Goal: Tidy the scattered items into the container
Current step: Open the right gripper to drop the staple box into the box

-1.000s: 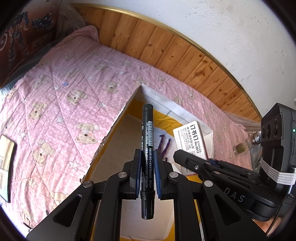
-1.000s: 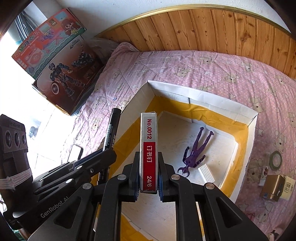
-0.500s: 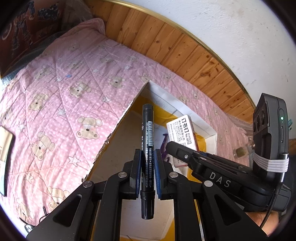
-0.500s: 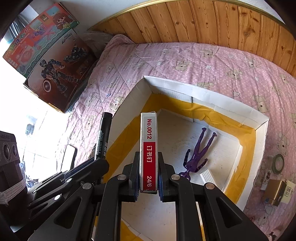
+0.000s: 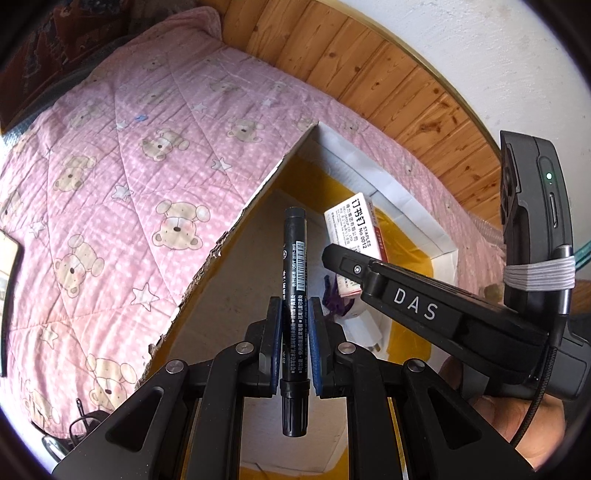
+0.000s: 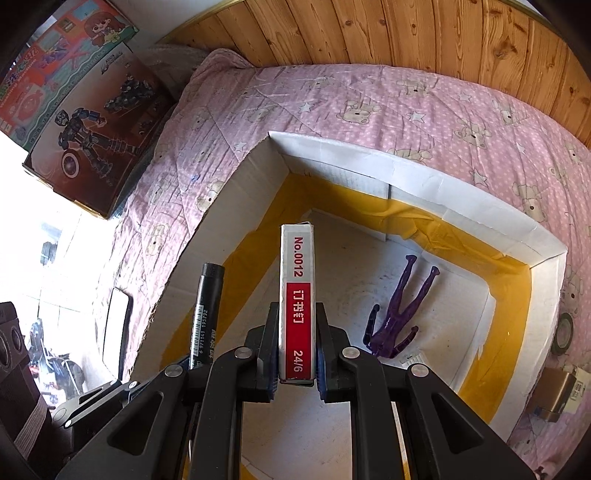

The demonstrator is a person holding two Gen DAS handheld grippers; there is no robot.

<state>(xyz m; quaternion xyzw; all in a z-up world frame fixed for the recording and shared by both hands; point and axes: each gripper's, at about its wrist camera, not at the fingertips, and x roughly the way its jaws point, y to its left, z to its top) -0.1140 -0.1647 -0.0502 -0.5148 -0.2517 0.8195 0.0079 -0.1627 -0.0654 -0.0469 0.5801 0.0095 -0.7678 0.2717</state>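
My left gripper [image 5: 294, 317] is shut on a black marker pen [image 5: 294, 258], held upright over the open white cardboard box [image 5: 399, 206] with yellow tape inside. My right gripper [image 6: 296, 332] is shut on a red and white staples box [image 6: 296, 280], also hanging over the cardboard box [image 6: 369, 170]. A purple toy figure [image 6: 399, 317] lies on the box floor. In the left wrist view the staples box [image 5: 354, 229] and the other gripper reach in from the right. In the right wrist view the marker [image 6: 207, 314] stands at the left.
The box sits on a pink bear-print quilt [image 5: 110, 192] against a wooden wall panel [image 6: 406, 33]. Toy cartons [image 6: 74, 103] lean at the far left. A roll of tape [image 6: 563, 332] and a small brown box [image 6: 554, 391] lie on the quilt right of the box. A mirror [image 6: 116, 328] lies left.
Both grippers have sunk toward the box and come closer together; the box interior looks larger. The marker and the staples box stay gripped as before.
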